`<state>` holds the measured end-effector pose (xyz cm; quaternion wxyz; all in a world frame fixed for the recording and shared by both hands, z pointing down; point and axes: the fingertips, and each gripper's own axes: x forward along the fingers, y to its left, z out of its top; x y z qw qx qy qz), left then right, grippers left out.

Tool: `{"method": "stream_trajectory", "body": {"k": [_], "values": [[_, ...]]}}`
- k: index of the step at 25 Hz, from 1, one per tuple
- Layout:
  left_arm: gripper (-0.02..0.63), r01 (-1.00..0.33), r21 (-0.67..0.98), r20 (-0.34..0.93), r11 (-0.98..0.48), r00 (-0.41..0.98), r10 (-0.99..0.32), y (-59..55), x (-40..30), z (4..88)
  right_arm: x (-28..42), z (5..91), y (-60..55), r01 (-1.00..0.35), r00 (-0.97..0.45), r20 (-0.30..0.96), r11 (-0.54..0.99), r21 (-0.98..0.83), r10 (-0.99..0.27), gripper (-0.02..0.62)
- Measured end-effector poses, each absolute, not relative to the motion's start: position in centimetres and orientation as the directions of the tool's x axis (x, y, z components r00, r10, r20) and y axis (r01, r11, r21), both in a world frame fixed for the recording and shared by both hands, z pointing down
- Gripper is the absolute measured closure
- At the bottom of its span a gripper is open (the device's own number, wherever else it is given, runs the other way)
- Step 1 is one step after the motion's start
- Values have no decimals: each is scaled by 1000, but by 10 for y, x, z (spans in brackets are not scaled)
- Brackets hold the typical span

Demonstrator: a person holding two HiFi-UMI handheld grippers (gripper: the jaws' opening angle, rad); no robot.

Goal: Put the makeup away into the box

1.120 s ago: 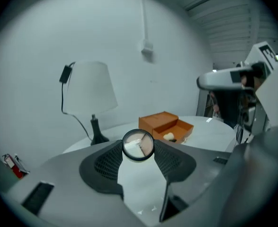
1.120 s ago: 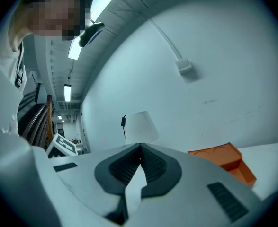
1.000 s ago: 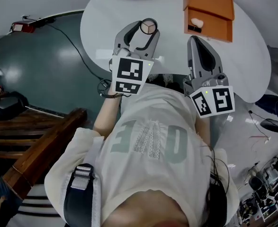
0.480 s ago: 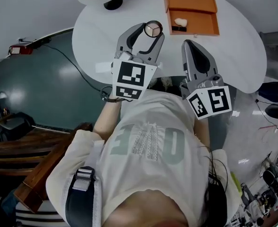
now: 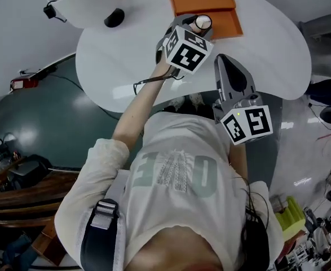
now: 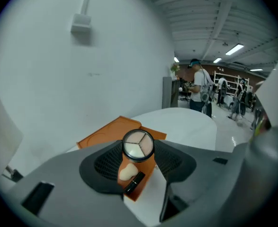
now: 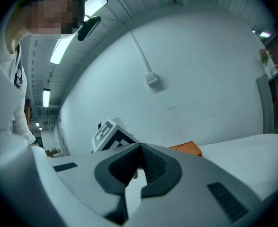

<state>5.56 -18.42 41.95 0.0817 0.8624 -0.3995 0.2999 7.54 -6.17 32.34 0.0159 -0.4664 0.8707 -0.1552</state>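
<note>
A round compact (image 5: 202,22) with a three-shade pan sits between the jaws of my left gripper (image 5: 199,25), which is shut on it. It hangs over the open orange box (image 5: 210,1) at the far side of the white table (image 5: 266,49). In the left gripper view the compact (image 6: 138,144) is above the box tray (image 6: 147,167), where a pale sponge (image 6: 126,172) and a black lipstick (image 6: 135,182) lie. My right gripper (image 5: 224,61) is shut and holds nothing, hovering near the table's front edge; its jaws meet in the right gripper view (image 7: 138,163).
A black round object (image 5: 114,18) and a white lamp-like shape (image 5: 78,1) stand at the table's far left. The box lid (image 6: 108,135) lies flat behind the tray. A wall (image 6: 58,79) rises close behind the table. People (image 6: 199,91) stand far off.
My left gripper has swung forward and to the right with the compact, from the table's near middle to over the orange box. The right gripper has shifted only slightly.
</note>
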Motion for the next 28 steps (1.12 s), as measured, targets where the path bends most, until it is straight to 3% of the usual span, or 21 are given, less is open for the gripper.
{"method": "stream_trajectory", "body": {"k": [6, 14, 23, 28], "values": [[388, -558, -150, 730, -816, 494, -472, -220, 113, 479, 129, 340, -70, -833, -505, 136, 440, -334, -852, 591], [388, -493, -119, 868, -862, 369, -331, -241, 136, 540, 189, 361, -78, -832, -454, 164, 351, -430, -876, 591], [388, -525, -93, 902, -846, 316, -295, -247, 138, 567, 216, 378, -81, -824, -471, 200, 347, -448, -859, 591], [388, -541, -157, 898, -826, 270, -347, -252, 137, 570, 221, 378, -84, -819, -492, 198, 374, -436, -848, 591]]}}
